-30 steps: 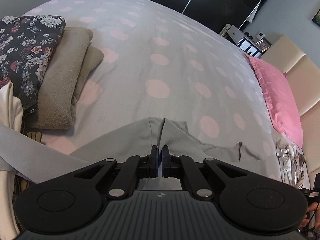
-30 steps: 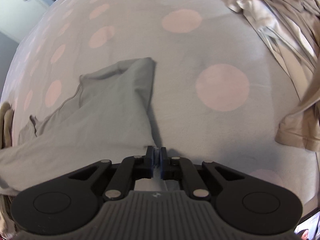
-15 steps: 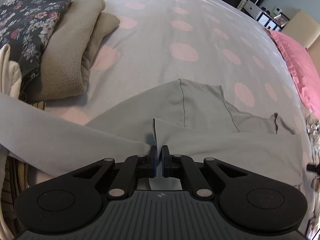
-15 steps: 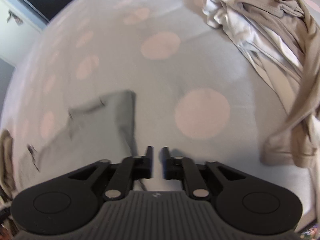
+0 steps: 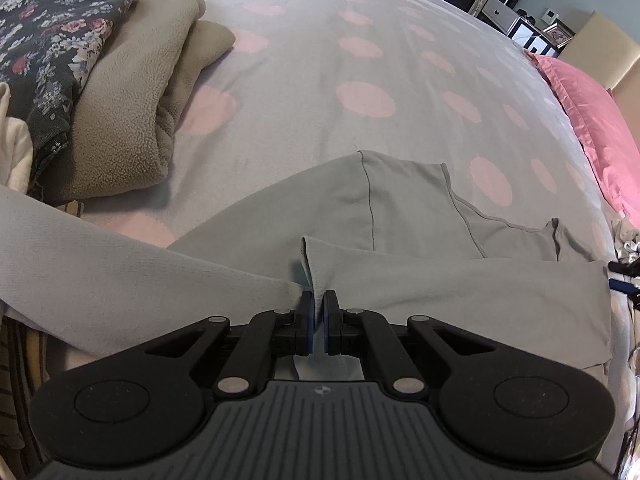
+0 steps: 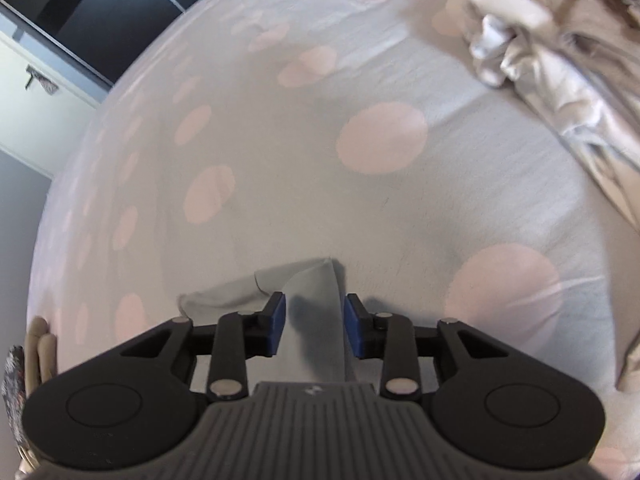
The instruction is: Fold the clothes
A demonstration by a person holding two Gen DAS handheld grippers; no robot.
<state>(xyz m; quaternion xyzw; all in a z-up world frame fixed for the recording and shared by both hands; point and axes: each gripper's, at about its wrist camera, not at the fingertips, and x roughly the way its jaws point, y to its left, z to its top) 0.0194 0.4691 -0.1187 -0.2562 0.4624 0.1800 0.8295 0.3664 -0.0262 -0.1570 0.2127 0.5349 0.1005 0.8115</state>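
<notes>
Left gripper (image 5: 316, 322) clamped on a fold of the grey garment (image 5: 400, 216), spread long left-to-right across the near bed (image 5: 304, 52). Right gripper (image 6: 314, 330) closing, pads astride the garment's right corner, not yet pinching.

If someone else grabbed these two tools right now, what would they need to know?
Left gripper: shut on a fold of the grey garment.
Right gripper: jaws closing, pads not pressing; a garment corner lies between them.
Garment lies partly folded on the dotted bedspread. Folded stack at left; unfolded pile at right.
Left to do: finish this fold, add it to the stack, then the pile.
</notes>
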